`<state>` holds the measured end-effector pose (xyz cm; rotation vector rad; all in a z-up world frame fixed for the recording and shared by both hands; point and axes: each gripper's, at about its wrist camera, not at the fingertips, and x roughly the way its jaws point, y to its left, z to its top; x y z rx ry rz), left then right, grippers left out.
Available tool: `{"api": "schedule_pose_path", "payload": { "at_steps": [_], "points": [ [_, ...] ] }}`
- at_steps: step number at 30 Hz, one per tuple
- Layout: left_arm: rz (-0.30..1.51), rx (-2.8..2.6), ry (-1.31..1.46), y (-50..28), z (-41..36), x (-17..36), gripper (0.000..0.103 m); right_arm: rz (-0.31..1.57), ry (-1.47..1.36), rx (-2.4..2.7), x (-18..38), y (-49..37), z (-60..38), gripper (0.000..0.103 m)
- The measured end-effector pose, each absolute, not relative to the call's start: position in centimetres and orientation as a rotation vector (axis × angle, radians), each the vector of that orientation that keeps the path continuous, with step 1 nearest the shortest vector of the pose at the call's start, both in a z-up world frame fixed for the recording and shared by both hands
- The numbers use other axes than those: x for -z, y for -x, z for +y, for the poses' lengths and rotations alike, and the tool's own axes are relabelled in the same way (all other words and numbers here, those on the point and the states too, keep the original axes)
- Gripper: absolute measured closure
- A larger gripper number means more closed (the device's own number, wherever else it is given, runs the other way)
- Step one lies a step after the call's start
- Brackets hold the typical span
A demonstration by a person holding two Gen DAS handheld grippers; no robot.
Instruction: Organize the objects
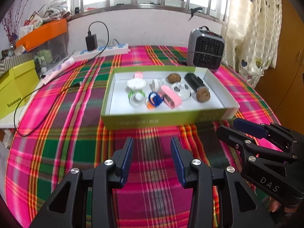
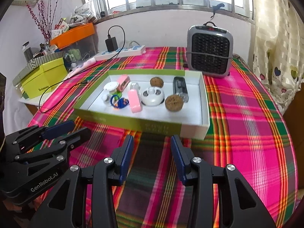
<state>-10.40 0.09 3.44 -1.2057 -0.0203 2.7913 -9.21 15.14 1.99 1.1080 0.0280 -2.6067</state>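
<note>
hovering side by side over the plaid cloth (image 2: 247, 104), the left gripper (image 1: 152, 159) and right gripper (image 2: 152, 157) are both holding their jaws apart and empty, facing the shallow box (image 2: 204, 114) of small objects lying straight ahead, nearest the right one.

Black fingers (image 1: 123, 163), blue ribbed pads (image 1: 176, 161)

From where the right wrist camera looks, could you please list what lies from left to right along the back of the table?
Yellow-green box → orange-lidded bin → black charger on the power strip → grey heater → heart-print curtain.
</note>
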Motion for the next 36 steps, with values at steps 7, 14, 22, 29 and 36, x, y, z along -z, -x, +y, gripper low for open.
{"api": "schedule_pose_path", "payload": {
  "at_steps": [7, 14, 22, 29, 36],
  "points": [
    [-0.011, -2.776, 1.279, 9.1, 0.4, -1.6, 0.065, 0.058, -1.171, 2.609, -0.6, 7.6, 15.3, 0.061],
    [0.011, -2.793, 1.297, 8.0, 0.5, -0.7, 0.065, 0.039, -1.215, 2.596, 0.5, 6.6, 15.8, 0.061],
    [-0.019, -2.792, 1.308, 7.8, 0.4, -0.6, 0.061, 0.027, -1.244, 2.622, 0.7, 6.3, 16.4, 0.061],
    [0.024, -2.794, 1.318, 7.8, 1.1, -0.5, 0.054, 0.028, -1.249, 2.628, 0.7, 6.3, 16.4, 0.061],
    [0.025, -2.792, 1.318, 7.9, 1.0, -0.6, 0.053, 0.045, -1.248, 2.62, 0.8, 6.3, 16.2, 0.055]
  ]
}}
